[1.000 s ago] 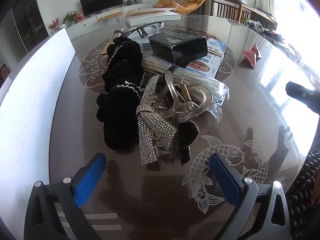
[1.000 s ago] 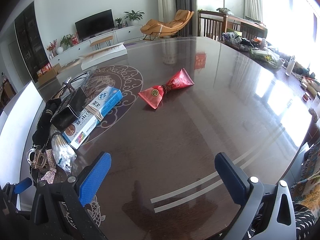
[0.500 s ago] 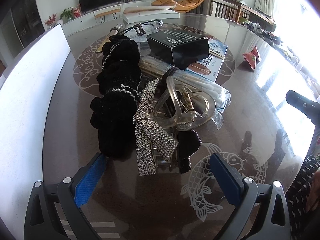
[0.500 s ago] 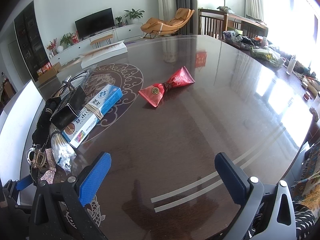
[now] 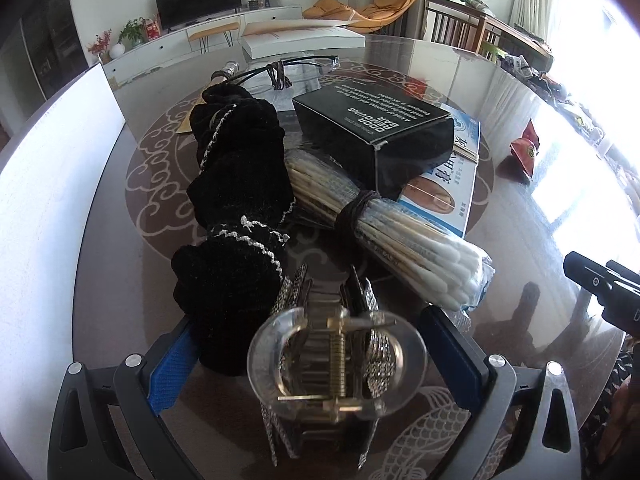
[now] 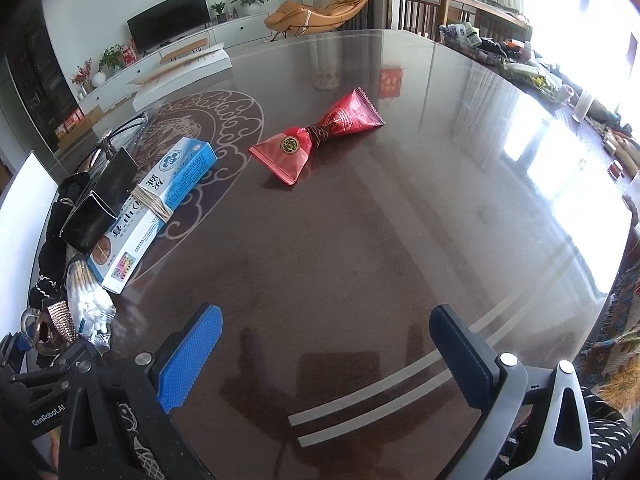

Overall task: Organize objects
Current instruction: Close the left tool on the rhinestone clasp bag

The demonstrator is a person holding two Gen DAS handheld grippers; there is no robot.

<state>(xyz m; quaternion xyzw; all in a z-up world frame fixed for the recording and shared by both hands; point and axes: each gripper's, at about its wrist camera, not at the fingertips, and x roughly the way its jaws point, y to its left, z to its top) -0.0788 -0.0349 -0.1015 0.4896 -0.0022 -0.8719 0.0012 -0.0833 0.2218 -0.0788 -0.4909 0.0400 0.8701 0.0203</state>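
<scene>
In the left wrist view my left gripper (image 5: 316, 354) is open, its blue pads on either side of a clear hair claw clip (image 5: 336, 364) with a rhinestone bow under it. A black velvet scrunchie pile (image 5: 236, 208) lies just ahead on the left, its near end against the left pad. A tied bundle of cotton swabs (image 5: 396, 236), a black box (image 5: 376, 136) and a blue-and-white box (image 5: 448, 192) lie beyond. In the right wrist view my right gripper (image 6: 324, 354) is open and empty over bare table, well short of a red tied packet (image 6: 320, 140).
The dark glossy round table (image 6: 360, 240) has a white chair back (image 5: 40, 200) at its left edge. A white flat box (image 5: 300, 38) and black cable (image 5: 280, 70) lie at the far side. Clutter lines the right rim (image 6: 560, 88).
My left gripper has moved forward and down, so the hair clip now sits between its pads. The right gripper has barely moved.
</scene>
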